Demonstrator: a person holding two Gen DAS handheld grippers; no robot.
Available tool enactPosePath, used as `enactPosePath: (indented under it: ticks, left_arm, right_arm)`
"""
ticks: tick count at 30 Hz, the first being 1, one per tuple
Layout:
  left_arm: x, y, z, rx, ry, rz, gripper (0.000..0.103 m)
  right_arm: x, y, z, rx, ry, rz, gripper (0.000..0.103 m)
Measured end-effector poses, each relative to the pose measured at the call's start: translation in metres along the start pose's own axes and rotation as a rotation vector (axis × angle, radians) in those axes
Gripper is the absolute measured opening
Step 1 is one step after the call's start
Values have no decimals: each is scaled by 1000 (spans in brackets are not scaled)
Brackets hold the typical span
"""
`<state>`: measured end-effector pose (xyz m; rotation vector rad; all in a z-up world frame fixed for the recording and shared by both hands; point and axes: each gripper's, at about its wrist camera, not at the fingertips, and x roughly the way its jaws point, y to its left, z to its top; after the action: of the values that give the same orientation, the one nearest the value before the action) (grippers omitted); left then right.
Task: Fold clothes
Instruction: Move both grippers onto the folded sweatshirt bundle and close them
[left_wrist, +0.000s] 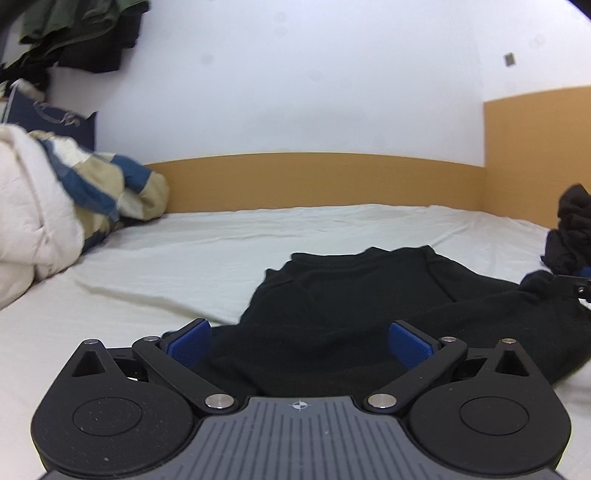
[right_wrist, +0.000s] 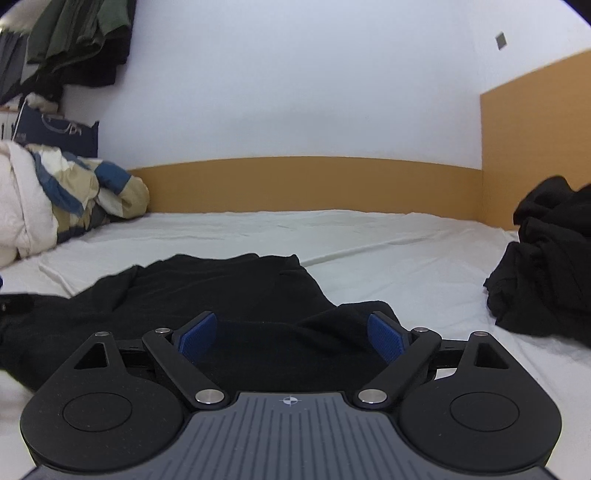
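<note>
At the far left of the bed (left_wrist: 184, 258), a white duvet (left_wrist: 26, 221) is bunched up with a blue-and-beige blanket (left_wrist: 107, 184) lying over it, and a dark blue bag (left_wrist: 51, 118) stands behind them against the wall. Dark green and black clothes (left_wrist: 81, 29) hang above that corner. A wooden board (left_wrist: 314, 181) runs along the far side of the bed under the white wall.

The left claw (left_wrist: 299, 345) hangs low over the white sheet with its jaws spread wide; its blue pads (left_wrist: 188, 345) stand apart from the cloth and grip nothing. The near edge of the black garment (left_wrist: 351, 295) lies flat on the sheet between and just beyond them.

In the right wrist view the same garment (right_wrist: 229, 288) is spread across the middle of the bed, one part reaching off to the left and a fold bunched up near the right pad. The right claw (right_wrist: 291, 338) is also wide open, its pads (right_wrist: 386, 338) on either side of the near edge of the cloth, holding nothing.

Farther right, well apart from the spread garment, a black pile (right_wrist: 543, 266) of crumpled clothing sits on the sheet near the wooden board (right_wrist: 535, 147) at the corner.
</note>
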<state>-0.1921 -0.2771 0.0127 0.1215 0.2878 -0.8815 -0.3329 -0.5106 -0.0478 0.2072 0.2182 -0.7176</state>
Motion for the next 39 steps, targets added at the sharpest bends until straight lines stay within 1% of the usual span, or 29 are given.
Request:
enactPosePath:
  ticks: [2, 3, 5, 6, 9, 10, 11, 12, 14, 16, 17, 20, 23, 24, 25, 28, 29, 30, 31, 32, 33, 34, 35, 36, 38, 39]
  left_arm:
    - [-10, 10, 1, -45, 29, -1, 102]
    - [-14, 15, 2, -71, 59, 1, 102]
    - [-24, 28, 3, -146, 140, 46, 102]
    - [-30, 35, 3, -192, 175, 56, 102]
    - [-50, 58, 0, -379, 202, -80, 102]
    - [-53, 63, -2, -438, 212, -100, 102]
    - [-54, 68, -4, -485, 223, -108, 102]
    - [-54, 70, -6, -509, 238, -96, 102]
    - [-49, 74, -12, -555, 294, -83, 102]
    - [-43, 77, -19, -608, 354, -80, 102]
    - [-41, 79, -20, -638, 372, -82, 102]
    - [-33, 85, -22, -737, 373, -112, 102]
    - [-14, 90, -28, -835, 402, -104, 102]
    - [-9, 91, -30, -863, 399, -101, 102]
    - [-8, 92, -29, -881, 378, -99, 102]
    - [2, 93, -28, -920, 371, -114, 100]
    - [4, 94, -28, -923, 375, -104, 94]
    - [6, 95, -27, -925, 379, -93, 78]
    - [9, 96, -27, -928, 384, -82, 72]
    - [11, 98, -27, -931, 385, -72, 62]
    - [13, 100, -29, -935, 380, -65, 50]
    - [15, 102, -31, -946, 376, -62, 44]
    - [16, 105, -34, -960, 373, -61, 35]
    - [17, 109, -38, -982, 369, -66, 29]
    - [17, 115, -43, -1024, 357, -87, 22]
    - [16, 116, -44, -1025, 350, -98, 17]
  right_arm:
    - [-7, -10, 2, 100, 3, 54, 91]
    - [-9, -14, 2, 146, 14, 77, 90]
    - [-19, -26, 3, 272, 31, 109, 87]
    - [-24, -33, 3, 342, 45, 129, 87]
    - [-35, -56, -6, 546, 126, 172, 88]
    - [-39, -63, -11, 599, 147, 175, 88]
    - [-43, -67, -15, 629, 153, 166, 88]
    - [-47, -72, -18, 656, 159, 155, 88]
    - [-50, -80, -23, 698, 171, 116, 88]
    - [-47, -86, -25, 735, 201, 101, 85]
    - [-47, -88, -25, 745, 218, 100, 81]
    - [-43, -88, -27, 797, 261, 105, 80]
    - [-30, -87, -35, 866, 302, 98, 79]
    - [-27, -86, -34, 868, 289, 82, 77]
    - [-24, -85, -34, 870, 275, 70, 77]
    - [-12, -85, -34, 874, 237, 69, 77]
    - [-8, -83, -34, 852, 223, 62, 70]
    - [-4, -81, -34, 829, 218, 46, 55]
    - [0, -80, -36, 817, 223, 31, 46]
    - [4, -79, -38, 814, 227, 22, 32]
    - [6, -81, -41, 836, 228, 27, 28]
    - [8, -82, -43, 854, 227, 35, 27]
    - [8, -83, -42, 860, 220, 49, 26]
    - [8, -82, -41, 855, 206, 60, 21]
    - [6, -82, -39, 847, 177, 80, 17]
    - [4, -82, -38, 846, 163, 88, 16]
